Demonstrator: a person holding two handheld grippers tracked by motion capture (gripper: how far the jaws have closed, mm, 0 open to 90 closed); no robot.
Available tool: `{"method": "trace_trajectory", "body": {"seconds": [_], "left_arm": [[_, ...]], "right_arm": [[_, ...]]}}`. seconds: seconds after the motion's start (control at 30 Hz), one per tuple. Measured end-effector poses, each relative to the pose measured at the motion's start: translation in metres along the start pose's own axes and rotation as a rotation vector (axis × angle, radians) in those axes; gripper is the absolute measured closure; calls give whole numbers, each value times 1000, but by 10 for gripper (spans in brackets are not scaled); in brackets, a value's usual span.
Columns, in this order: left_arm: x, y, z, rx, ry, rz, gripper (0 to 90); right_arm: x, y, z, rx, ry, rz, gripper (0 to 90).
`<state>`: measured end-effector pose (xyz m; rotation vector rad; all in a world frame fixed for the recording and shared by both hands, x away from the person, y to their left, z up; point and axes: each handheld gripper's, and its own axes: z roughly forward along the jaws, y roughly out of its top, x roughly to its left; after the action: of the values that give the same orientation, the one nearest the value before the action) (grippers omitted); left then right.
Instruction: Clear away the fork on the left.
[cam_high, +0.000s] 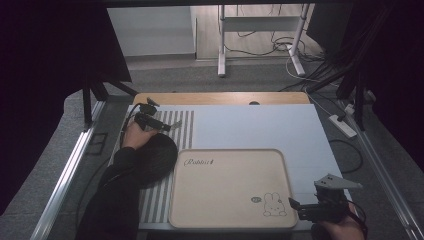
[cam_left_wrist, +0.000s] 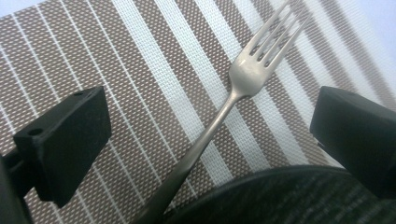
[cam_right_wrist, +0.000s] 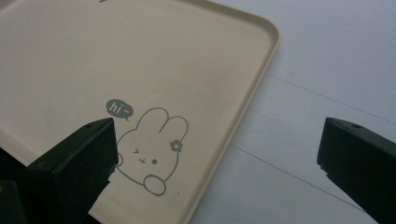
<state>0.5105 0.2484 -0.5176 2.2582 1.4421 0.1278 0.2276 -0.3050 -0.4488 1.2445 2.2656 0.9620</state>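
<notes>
A slim, matte metal fork (cam_left_wrist: 224, 112) lies slantwise on a woven placemat (cam_left_wrist: 140, 70) of brown and white stripes, between the wide-open blocky black jaws of the left tongs (cam_left_wrist: 210, 126), which grip nothing. Near the fork's handle sits a round dark plate (cam_left_wrist: 289, 196). Well right of the fork, the right tongs (cam_right_wrist: 217, 154) gape empty over the rounded corner of a smooth beige tray (cam_right_wrist: 70, 56) printed with a rabbit.

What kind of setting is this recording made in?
Probably a lab or studio rigged for table-setting recordings: a striped placemat, fork and rabbit-print tray laid on the table, with black curtains and loose floor cables around.
</notes>
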Motion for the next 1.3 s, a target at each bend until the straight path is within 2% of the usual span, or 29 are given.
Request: {"method": "trace_trajectory", "body": {"seconds": [0.07, 0.23, 0.3, 0.37, 0.47, 0.53, 0.57, 0.63, 0.7, 0.77, 0.8, 0.83, 0.87, 0.9, 1.0, 1.03, 1.1, 1.17, 1.3], "left_arm": [[-2, 1, 5, 21, 32, 5, 0], [1, -1, 11, 56, 65, 14, 11], [0, -1, 11, 55, 95, 34, 28], [0, -1, 10, 47, 97, 49, 94], [0, -3, 8, 32, 84, 78, 136], [2, -3, 6, 24, 80, 82, 250], [4, -4, 4, 14, 77, 92, 250], [7, -5, 3, 7, 73, 90, 362], [10, -6, 1, 1, 71, 104, 382], [13, -7, -1, -9, 60, 110, 463], [15, -8, -2, -11, 59, 121, 595], [17, -8, -3, -14, 45, 118, 675], [18, -8, -3, -15, 52, 120, 738], [19, -9, -3, -14, 47, 135, 793], [19, -8, -4, -7, 48, 172, 833], [20, -7, -4, 0, 47, 171, 858], [20, -7, -4, 4, 42, 173, 858], [21, -6, -5, 15, 39, 199, 860], [26, -5, -7, 48, 90, 220, 862]], "right_arm": [[0, 0, 0, -1, 0, -1, 0], [0, 0, 0, -1, 2, -4, 0], [0, 0, 0, -1, 2, -5, 0], [1, 0, 0, 0, 4, -8, 0], [1, 0, 0, 1, 3, -10, 0], [1, 0, 0, 4, 0, -12, 0], [1, 0, 0, 4, 1, -12, 0], [1, 0, 0, 3, 2, -14, 0], [1, 0, 0, 4, 3, -15, 0], [1, 0, 1, 6, 3, -17, 0], [1, 0, 1, 6, 3, -18, 0], [1, 0, 1, 6, 3, -18, 0], [1, 0, 1, 6, 3, -19, 0], [1, 0, 1, 6, 3, -18, 0], [1, 0, 1, 6, 4, -19, 0], [1, 0, 1, 6, 3, -19, 0], [1, 0, 1, 5, 4, -19, 0], [1, 0, 0, 4, 4, -17, 0], [1, 0, 0, 4, 4, -18, 0]]}}
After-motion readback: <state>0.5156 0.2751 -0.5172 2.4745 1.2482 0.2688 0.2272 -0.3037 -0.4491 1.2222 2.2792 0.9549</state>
